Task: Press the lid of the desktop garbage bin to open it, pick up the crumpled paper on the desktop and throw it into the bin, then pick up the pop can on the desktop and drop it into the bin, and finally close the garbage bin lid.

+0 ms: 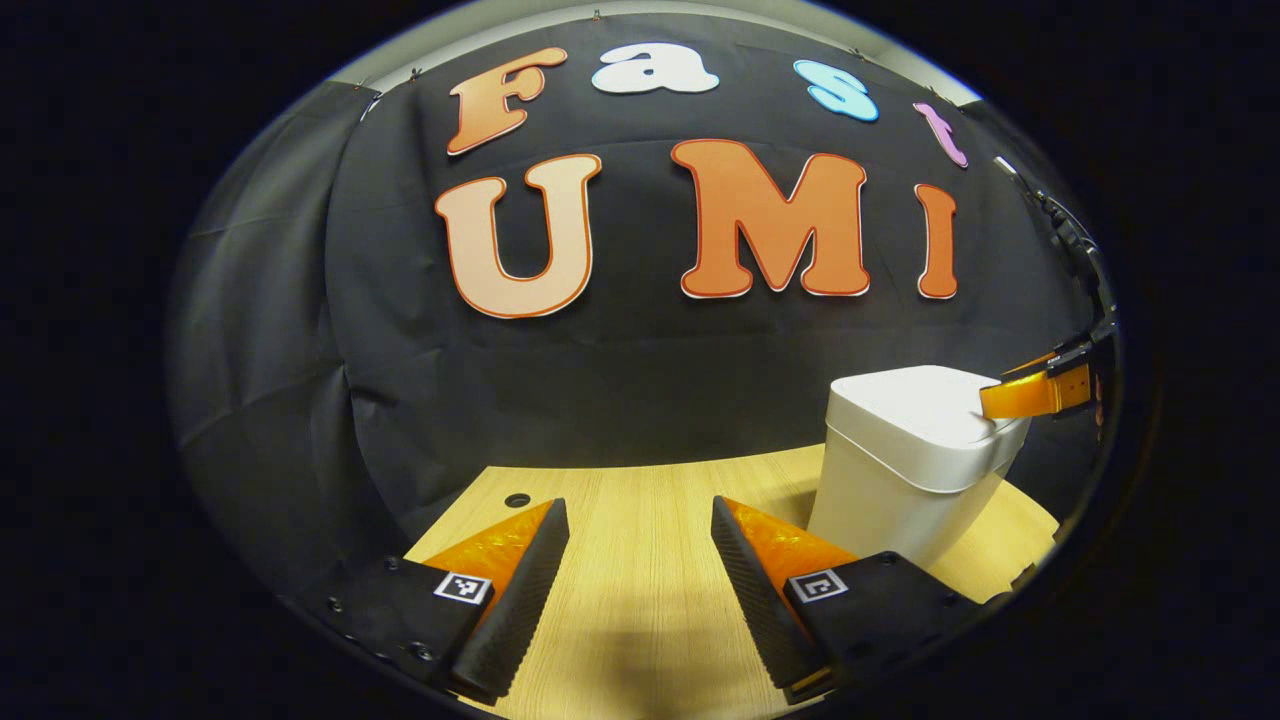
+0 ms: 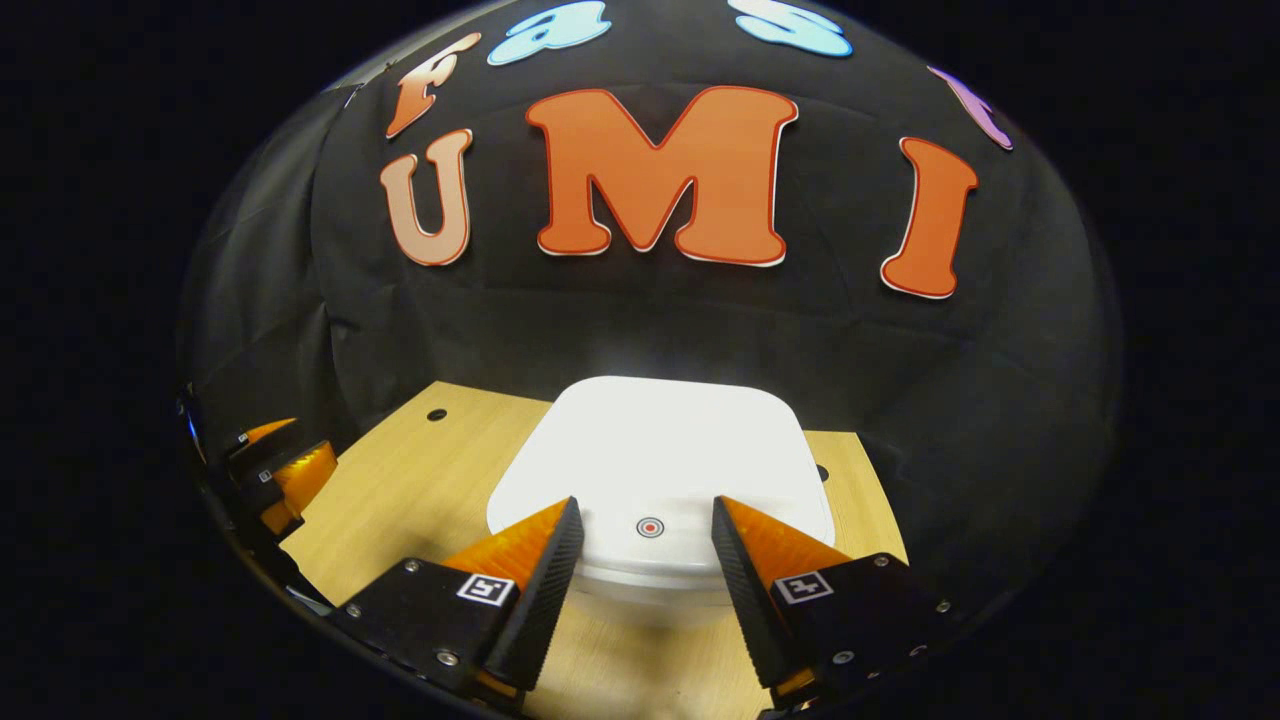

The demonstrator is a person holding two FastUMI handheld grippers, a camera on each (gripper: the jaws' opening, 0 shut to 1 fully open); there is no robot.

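The white desktop bin (image 1: 900, 490) stands on the wooden table (image 1: 640, 600), right of my left gripper (image 1: 640, 505), with its lid (image 1: 915, 405) down. My left gripper is open low over bare tabletop and holds nothing. A finger (image 1: 1030, 392) of the right gripper reaches the lid's right edge from the side. In the right gripper view, my right gripper (image 2: 645, 505) is open just above the lid (image 2: 660, 440). A small red ring mark (image 2: 650, 527) lies between its fingertips. I cannot tell whether they touch the lid. My left gripper (image 2: 285, 470) shows at the far left.
The black cloth wall closes the table's far side just behind the bin. A small round hole (image 1: 517, 499) sits in the tabletop near its back left corner. Bare wood (image 2: 400, 490) stretches left of the bin.
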